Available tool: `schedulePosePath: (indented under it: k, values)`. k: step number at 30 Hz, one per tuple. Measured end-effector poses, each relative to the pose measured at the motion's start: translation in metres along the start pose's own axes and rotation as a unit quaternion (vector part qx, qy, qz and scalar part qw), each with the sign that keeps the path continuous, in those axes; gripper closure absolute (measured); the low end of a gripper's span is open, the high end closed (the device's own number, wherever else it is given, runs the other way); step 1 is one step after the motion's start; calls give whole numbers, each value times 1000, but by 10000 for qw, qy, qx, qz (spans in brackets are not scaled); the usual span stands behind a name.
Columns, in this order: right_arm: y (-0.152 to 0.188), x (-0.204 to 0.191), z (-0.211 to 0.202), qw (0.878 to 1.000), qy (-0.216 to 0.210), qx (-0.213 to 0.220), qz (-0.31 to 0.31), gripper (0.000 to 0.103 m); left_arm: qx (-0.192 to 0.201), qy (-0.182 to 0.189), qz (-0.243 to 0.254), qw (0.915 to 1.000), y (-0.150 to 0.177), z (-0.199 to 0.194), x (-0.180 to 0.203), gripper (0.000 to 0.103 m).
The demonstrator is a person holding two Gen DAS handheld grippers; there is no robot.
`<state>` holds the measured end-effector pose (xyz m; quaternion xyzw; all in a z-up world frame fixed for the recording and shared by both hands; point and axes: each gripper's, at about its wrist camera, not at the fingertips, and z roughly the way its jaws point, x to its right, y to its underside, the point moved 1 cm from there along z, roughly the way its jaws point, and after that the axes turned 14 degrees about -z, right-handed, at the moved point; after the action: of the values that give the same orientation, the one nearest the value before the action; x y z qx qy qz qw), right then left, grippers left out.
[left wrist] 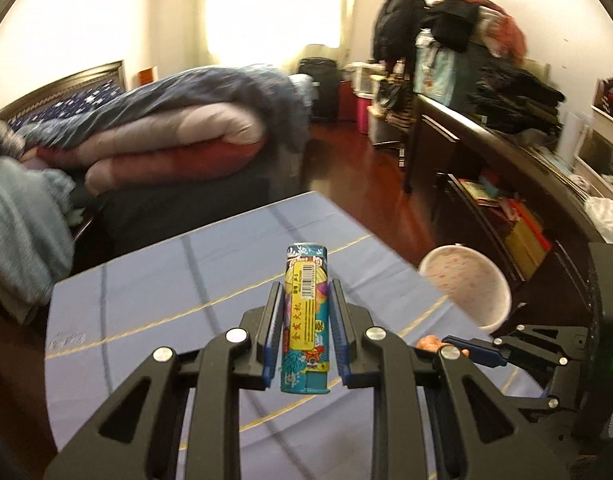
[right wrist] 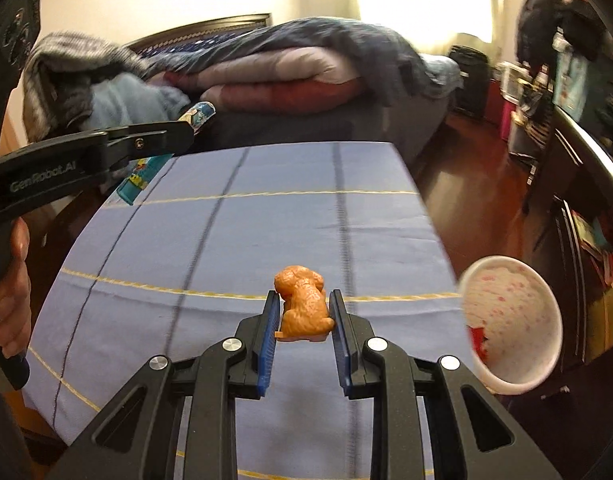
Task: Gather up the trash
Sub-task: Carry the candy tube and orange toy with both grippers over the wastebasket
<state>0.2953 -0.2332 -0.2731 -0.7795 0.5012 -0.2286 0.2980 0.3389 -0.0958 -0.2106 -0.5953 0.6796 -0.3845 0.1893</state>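
Blue-padded fingers point(left wrist: 276, 332) of the left tool point(left wrist: 305, 330) pinch a printed packet point(left wrist: 306, 320) at mid-length, upright and raised off the table point(left wrist: 146, 300), a hold that leaves its lower end free to drop; the right tool point(right wrist: 302, 330) clamps an orange crumpled scrap point(right wrist: 303, 302) between its pads, likewise held above the blue cloth point(right wrist: 266, 232); a white speckled bin point(right wrist: 510, 324) stands just beyond the table's right edge, mouth tilted toward both tools, presumably the destination for each load.
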Motion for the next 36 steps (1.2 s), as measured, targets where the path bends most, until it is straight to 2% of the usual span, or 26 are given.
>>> schedulePosePath:
  k: [9, 19, 27, 36]
  values:
    - [28, 75, -23, 9969, 411, 119, 665, 77, -106, 454, 495, 9977, -3, 29, 86, 79]
    - [67, 158, -28, 9851, 950, 24, 1435, 77, -462, 886, 922, 9907, 4, 91, 170, 79]
    - [96, 213, -18, 9736, 1258, -139, 1902, 77, -809, 1132, 1025, 9850, 12, 138, 209, 79]
    - [116, 247, 6, 9658, 1392, -362, 2159, 77, -1135, 1199, 1143, 9796, 26, 187, 243, 79]
